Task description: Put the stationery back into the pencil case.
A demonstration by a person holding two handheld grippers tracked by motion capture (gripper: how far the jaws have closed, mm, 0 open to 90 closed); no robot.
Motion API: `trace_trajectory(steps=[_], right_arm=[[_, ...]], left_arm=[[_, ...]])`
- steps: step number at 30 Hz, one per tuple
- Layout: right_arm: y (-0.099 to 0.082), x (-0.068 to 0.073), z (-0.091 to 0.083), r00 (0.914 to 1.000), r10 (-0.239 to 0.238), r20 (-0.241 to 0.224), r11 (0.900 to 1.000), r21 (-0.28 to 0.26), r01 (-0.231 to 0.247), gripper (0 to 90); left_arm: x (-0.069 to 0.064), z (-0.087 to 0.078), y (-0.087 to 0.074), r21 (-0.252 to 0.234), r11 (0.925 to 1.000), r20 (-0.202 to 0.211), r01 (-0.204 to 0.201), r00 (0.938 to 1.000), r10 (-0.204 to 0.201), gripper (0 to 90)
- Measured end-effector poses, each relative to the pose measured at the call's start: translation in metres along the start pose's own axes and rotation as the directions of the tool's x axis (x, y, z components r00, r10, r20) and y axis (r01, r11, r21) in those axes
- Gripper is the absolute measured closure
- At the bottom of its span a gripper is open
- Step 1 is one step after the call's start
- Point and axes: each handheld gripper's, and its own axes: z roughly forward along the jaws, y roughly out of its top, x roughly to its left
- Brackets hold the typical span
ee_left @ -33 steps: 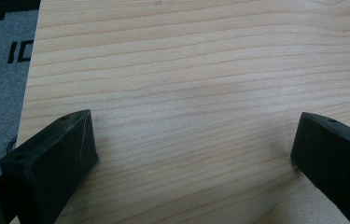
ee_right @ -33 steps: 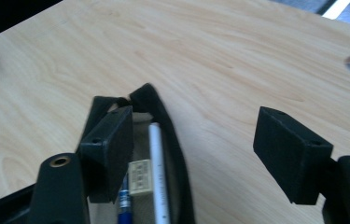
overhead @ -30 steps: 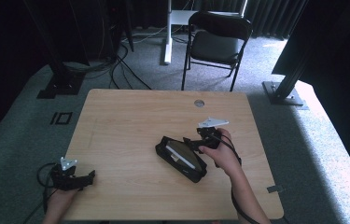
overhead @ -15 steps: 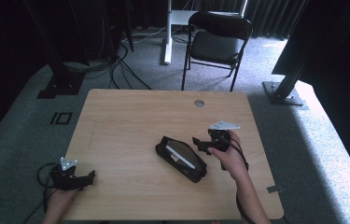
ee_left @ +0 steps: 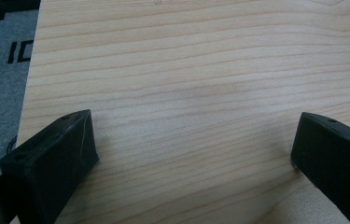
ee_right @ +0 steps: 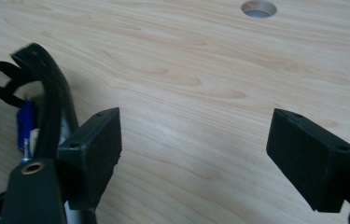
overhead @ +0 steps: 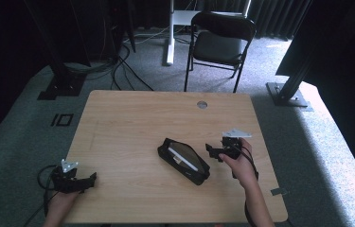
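Observation:
A black zip case lies open, slanted, in the middle of the wooden table, with a pale flat item inside. My right gripper sits just right of the case and points left at its end. In the right gripper view the case's black rim and something blue stand beside the left jaw; the right gripper is open, its jaws have just been opening, and only bare wood lies between them. My left gripper rests at the table's front-left corner, open over bare wood.
A round cable hole sits near the table's far edge. Behind the table stand a black folding chair and a white desk leg. Cables run over the grey carpet at the far left. The table's left edge shows close to the left jaw.
My right hand has drawn back from over the case's right end, going right and toward the front edge, and sunk lower. The case and the left gripper have stayed put.

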Motion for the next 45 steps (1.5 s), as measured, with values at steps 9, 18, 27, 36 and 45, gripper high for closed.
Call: trace_trajectory(steps=[9, 18, 27, 36, 45], right_arm=[[-0.014, -0.010, -0.003, 0.9992, 0.011, 0.039, 0.9999, 0.013, -0.011, 15.3], [-0.028, -0.019, -0.005, 0.9971, 0.033, 0.069, 0.9990, 0.028, -0.035, 15.2], [-0.039, -0.023, -0.006, 0.9929, 0.048, 0.109, 0.9981, 0.032, -0.052, 13.0], [-0.051, -0.029, -0.011, 0.9870, 0.048, 0.153, 0.9977, 0.040, -0.055, 12.7], [-0.067, -0.033, -0.014, 0.9797, 0.083, 0.183, 0.9943, 0.051, -0.094, 12.5]], left_arm=[[0.000, 0.000, 0.000, 0.000, 1.0000, 0.000, 0.000, 1.0000, 0.000, 0.4], [0.000, 0.000, 0.000, 0.000, 1.0000, 0.000, 0.000, 1.0000, 0.000, 0.4], [0.000, 0.000, 0.000, 0.000, 1.0000, 0.000, 0.000, 1.0000, 0.000, 0.4], [0.000, 0.000, 0.000, 0.000, 1.0000, 0.000, 0.000, 1.0000, 0.000, 0.4], [0.000, 0.000, 0.000, -0.001, 1.0000, -0.001, 0.000, 1.0000, 0.000, 0.4]])
